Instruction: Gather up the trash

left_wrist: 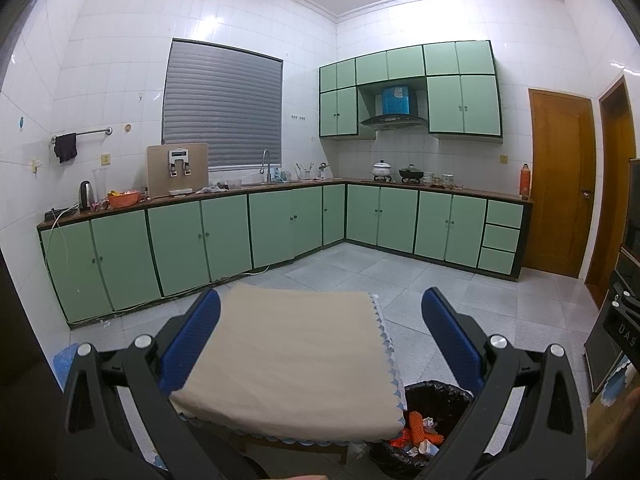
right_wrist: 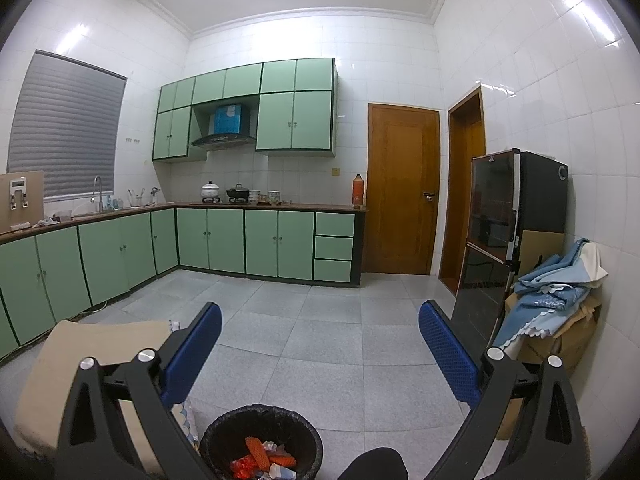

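Left wrist view first: the left gripper [left_wrist: 320, 312] holds its blue textured fingers [left_wrist: 192, 340] spread wide with nothing between the pads, hanging over a small table [left_wrist: 288, 360] draped in a smooth beige cloth with a scalloped pale-blue trim. The cloth's far edge runs across just past the fingertips, its right edge falls inside the right finger, and beyond it lies open grey tiled floor [left_wrist: 384, 272] all the way to the green cabinets [left_wrist: 224, 232]. Below the right finger, tucked against the table's near right corner, sits the trash bin [left_wrist: 436, 396], round, lined with a crinkled black bag, mouth facing up, orange netting and crumpled white scraps inside. Over to the right wrist view: the right gripper [right_wrist: 320, 320] is also wide open and empty, and the bin [right_wrist: 260, 424] sits low between its fingers, nearer the left one. An orange mesh piece [right_wrist: 256, 450] lies with its long axis slanting away toward the left finger. Wide floor ahead; a black fridge [right_wrist: 516, 240] and a cardboard box heaped with blue cloth [right_wrist: 548, 292] stand beyond the right finger.
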### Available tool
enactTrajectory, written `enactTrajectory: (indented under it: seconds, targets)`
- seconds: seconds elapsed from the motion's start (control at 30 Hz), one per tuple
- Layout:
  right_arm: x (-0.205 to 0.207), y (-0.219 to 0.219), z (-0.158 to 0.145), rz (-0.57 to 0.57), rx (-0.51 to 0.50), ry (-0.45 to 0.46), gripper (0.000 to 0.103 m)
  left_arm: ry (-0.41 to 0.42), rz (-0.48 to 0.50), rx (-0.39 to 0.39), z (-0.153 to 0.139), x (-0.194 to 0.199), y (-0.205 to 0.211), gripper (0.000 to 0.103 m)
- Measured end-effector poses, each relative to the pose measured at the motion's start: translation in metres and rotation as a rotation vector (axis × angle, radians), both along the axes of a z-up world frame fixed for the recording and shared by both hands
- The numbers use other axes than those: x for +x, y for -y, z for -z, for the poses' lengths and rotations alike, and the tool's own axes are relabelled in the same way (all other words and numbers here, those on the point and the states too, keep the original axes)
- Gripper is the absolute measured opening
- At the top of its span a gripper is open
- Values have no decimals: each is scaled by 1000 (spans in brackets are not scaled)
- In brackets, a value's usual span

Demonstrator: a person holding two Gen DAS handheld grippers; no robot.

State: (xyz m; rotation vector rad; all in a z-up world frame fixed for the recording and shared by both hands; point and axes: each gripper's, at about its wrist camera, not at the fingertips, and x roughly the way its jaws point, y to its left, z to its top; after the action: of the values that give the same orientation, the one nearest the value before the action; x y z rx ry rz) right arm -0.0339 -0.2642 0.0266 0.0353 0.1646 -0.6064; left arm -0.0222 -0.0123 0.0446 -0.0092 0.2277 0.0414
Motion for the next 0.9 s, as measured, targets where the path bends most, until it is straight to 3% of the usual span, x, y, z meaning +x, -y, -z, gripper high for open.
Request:
enactTrajectory:
  seconds: [0.9]
  targets:
    - [3,2,2,3,-3,-14,97,4,-8,5,3,-2,-4,98]
